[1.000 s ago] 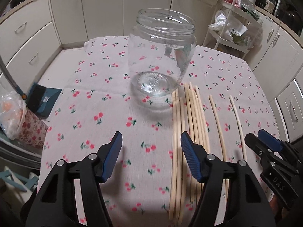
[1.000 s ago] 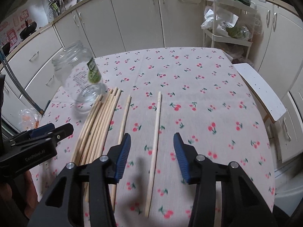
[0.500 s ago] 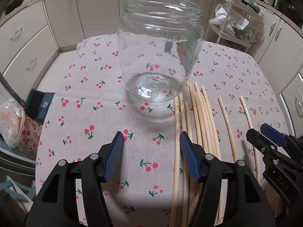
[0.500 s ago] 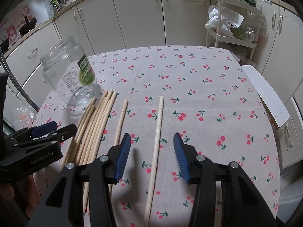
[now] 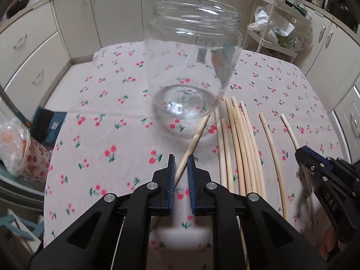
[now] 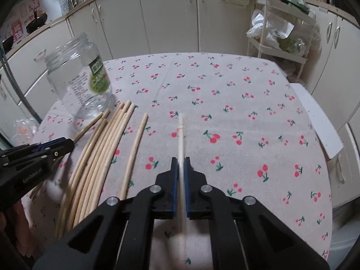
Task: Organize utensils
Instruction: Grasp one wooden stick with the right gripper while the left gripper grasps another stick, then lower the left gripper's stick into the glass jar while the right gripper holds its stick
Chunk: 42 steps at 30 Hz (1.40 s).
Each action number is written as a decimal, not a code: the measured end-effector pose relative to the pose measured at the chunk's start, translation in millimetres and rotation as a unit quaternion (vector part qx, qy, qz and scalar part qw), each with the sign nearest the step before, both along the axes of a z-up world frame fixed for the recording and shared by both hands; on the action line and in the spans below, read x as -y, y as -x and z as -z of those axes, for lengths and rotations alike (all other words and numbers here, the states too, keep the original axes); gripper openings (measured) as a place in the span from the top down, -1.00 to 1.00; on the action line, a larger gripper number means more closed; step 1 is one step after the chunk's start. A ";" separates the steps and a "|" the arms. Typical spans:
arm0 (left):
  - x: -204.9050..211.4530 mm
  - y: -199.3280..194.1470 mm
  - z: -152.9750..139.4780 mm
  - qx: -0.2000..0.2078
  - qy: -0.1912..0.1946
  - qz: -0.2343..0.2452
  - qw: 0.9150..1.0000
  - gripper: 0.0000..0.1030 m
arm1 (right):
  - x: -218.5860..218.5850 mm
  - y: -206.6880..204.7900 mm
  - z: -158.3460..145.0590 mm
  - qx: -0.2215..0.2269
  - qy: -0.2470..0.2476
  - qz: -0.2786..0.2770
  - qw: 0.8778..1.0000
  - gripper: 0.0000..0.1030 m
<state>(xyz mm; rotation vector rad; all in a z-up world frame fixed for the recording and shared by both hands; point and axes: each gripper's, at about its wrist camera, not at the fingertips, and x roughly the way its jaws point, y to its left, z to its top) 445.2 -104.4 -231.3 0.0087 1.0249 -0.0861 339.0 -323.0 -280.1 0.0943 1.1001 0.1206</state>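
Note:
An empty glass jar (image 5: 193,67) stands upright on the cherry-print tablecloth (image 5: 112,135); it also shows in the right wrist view (image 6: 78,78). Several wooden chopsticks (image 5: 238,139) lie in a row to its right, also in the right wrist view (image 6: 101,148). My left gripper (image 5: 180,160) is shut on one chopstick (image 5: 193,139), whose tip points at the jar's base. My right gripper (image 6: 180,164) is shut on the rightmost chopstick (image 6: 180,135), which points forward. One single chopstick (image 6: 135,153) lies between the pile and the right gripper.
White kitchen cabinets (image 6: 168,22) ring the table. A white wire rack with bags (image 6: 281,36) stands at the back right. A white stool (image 6: 315,117) sits off the table's right edge. A blue box (image 5: 48,123) and a bag (image 5: 15,148) lie left.
Both grippers have closed, each on a chopstick. The left gripper moved closer to the jar and its chopstick now lies angled out of the pile.

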 end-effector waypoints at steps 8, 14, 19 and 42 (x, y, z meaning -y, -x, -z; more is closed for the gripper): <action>-9.5 20.7 -6.1 -0.028 0.007 0.006 1.000 0.89 | 4.4 14.0 -8.0 -0.021 -0.017 -0.016 1.000 0.84; -2.6 1.8 -10.7 -0.011 -0.010 0.000 1.000 0.86 | 3.8 0.7 -8.7 -0.013 -0.017 -0.014 1.000 0.47; -0.8 -14.9 -0.3 -0.020 -0.027 -0.003 0.999 0.83 | -3.2 -7.8 -0.4 -0.013 0.017 -0.032 0.999 0.64; -43.2 15.8 -109.3 0.144 0.123 0.019 0.982 0.90 | 17.1 7.4 -52.0 0.081 -0.165 0.019 0.983 0.88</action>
